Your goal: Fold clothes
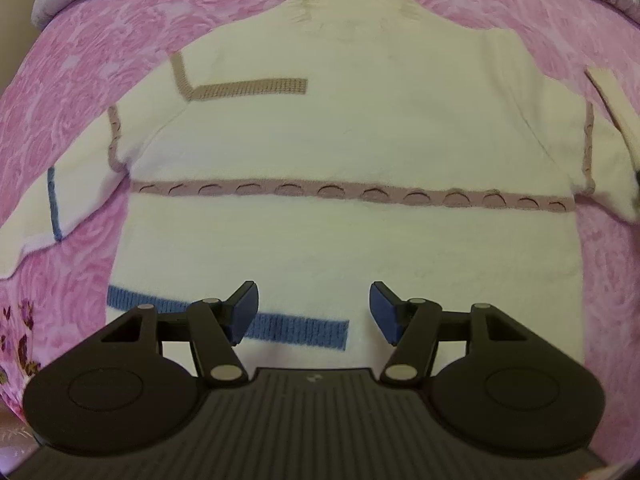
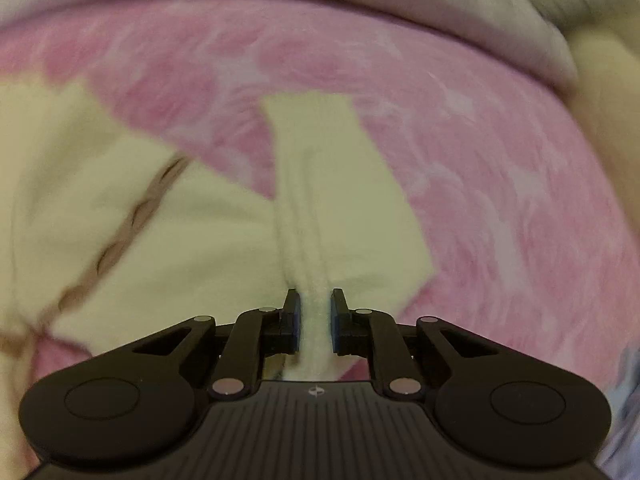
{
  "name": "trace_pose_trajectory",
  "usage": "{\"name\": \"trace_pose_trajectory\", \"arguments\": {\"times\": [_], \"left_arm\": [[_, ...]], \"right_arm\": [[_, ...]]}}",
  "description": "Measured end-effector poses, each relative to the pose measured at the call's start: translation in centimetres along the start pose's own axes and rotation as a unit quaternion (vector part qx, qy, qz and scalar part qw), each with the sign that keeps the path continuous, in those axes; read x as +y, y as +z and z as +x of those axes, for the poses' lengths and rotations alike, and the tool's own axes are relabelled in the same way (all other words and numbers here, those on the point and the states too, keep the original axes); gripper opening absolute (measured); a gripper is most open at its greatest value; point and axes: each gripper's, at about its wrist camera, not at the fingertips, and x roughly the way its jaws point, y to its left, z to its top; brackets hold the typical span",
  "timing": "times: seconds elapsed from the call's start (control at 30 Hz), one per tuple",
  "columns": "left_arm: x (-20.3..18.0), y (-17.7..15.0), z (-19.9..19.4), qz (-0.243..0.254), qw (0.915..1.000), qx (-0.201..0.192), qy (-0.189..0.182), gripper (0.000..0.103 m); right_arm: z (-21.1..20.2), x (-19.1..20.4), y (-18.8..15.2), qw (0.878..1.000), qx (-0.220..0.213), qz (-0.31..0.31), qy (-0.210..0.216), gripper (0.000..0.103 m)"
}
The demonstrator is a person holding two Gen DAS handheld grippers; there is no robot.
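On the pink bed cover [image 1: 80, 60] a cream sweater [image 1: 340, 128] lies flat, sleeves out to both sides. The left gripper [image 1: 312, 312] hovers over its lower part, near a blue stripe [image 1: 296, 326] — fingers apart, holding nothing. The right gripper [image 2: 315, 320] has its fingers clamped on a bunched fold of one sleeve [image 2: 320, 184].

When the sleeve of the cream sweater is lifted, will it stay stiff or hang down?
Probably floppy: the sleeve already bunches into a ridge where the right gripper pinches it. The fuzzy knit likely grips the pads well. The sweater lies flat, so its body may drag along.
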Motion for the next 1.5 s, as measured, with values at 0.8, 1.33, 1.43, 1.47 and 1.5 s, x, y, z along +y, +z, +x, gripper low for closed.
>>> {"name": "trace_pose_trajectory", "arguments": {"times": [0.8,1.33,1.43,1.47,1.5], "left_arm": [[0.8,-0.7,-0.5,0.03,0.9994,-0.004,0.018,0.064],[1.6,-4.6,-0.5,0.022,0.9996,0.0,0.016,0.065],[1.7,-5.5,-0.3,0.039,0.999,-0.014,0.014,0.068],[2.0,-6.0,-0.1,0.045,0.9988,-0.016,0.014,0.068],[2.3,-6.6,0.1,0.05,0.9985,-0.015,0.014,0.068]], "right_arm": [[-3.7,-6.0,-3.8,0.998,0.008,0.011,-0.062,0.044],[-12.5,-21.6,-19.7,0.869,0.061,0.471,-0.142,0.029],[-12.4,-17.6,-16.2,0.932,0.031,0.348,-0.098,0.048],[-11.9,-16.0,-15.1,0.948,0.028,0.308,-0.082,0.052],[-10.9,-14.7,-14.4,0.957,0.034,0.28,-0.074,0.054]]}}
